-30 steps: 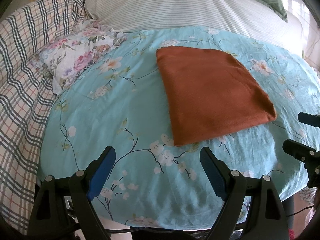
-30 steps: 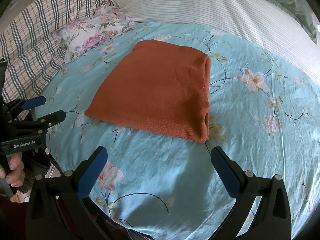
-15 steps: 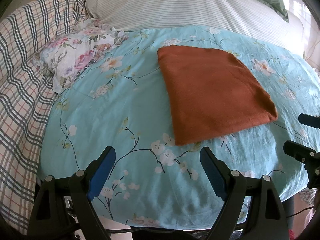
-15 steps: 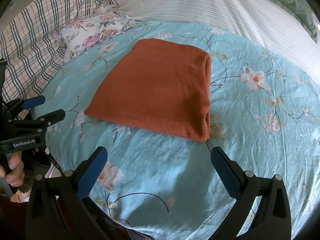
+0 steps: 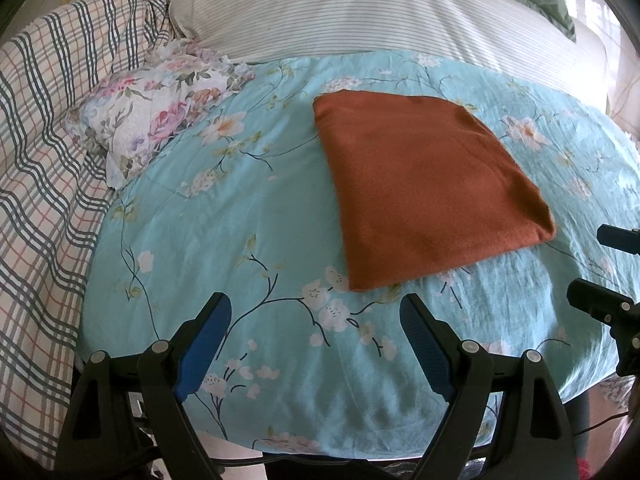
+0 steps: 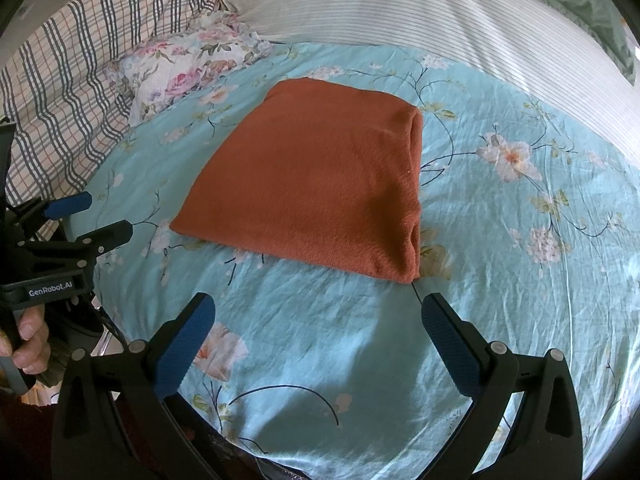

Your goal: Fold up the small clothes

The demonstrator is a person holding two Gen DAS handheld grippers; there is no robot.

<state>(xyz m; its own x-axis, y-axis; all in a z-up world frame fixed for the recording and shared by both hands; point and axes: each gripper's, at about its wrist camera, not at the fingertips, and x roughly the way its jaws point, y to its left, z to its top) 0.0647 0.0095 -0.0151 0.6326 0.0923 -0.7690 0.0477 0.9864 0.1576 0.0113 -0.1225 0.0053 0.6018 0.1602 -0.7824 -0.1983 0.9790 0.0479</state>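
Rust-orange folded cloth [image 5: 424,184] flat on floral sheet [image 5: 240,232], ahead of both jaw pairs, untouched | left gripper [image 5: 316,324] jaws spread wide, empty | right gripper [image 6: 316,324] jaws spread wide, empty

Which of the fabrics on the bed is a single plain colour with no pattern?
The folded rust-orange cloth. The turquoise sheet under it and the small pillow are floral; the others are striped or checked.

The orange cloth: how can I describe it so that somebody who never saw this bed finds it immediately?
Start from the turquoise flowered sheet spread over the bed. Near its middle lies the orange cloth, folded into a flat rectangle. It is the only plain fabric there; the small pillow nearby is white with pink flowers.
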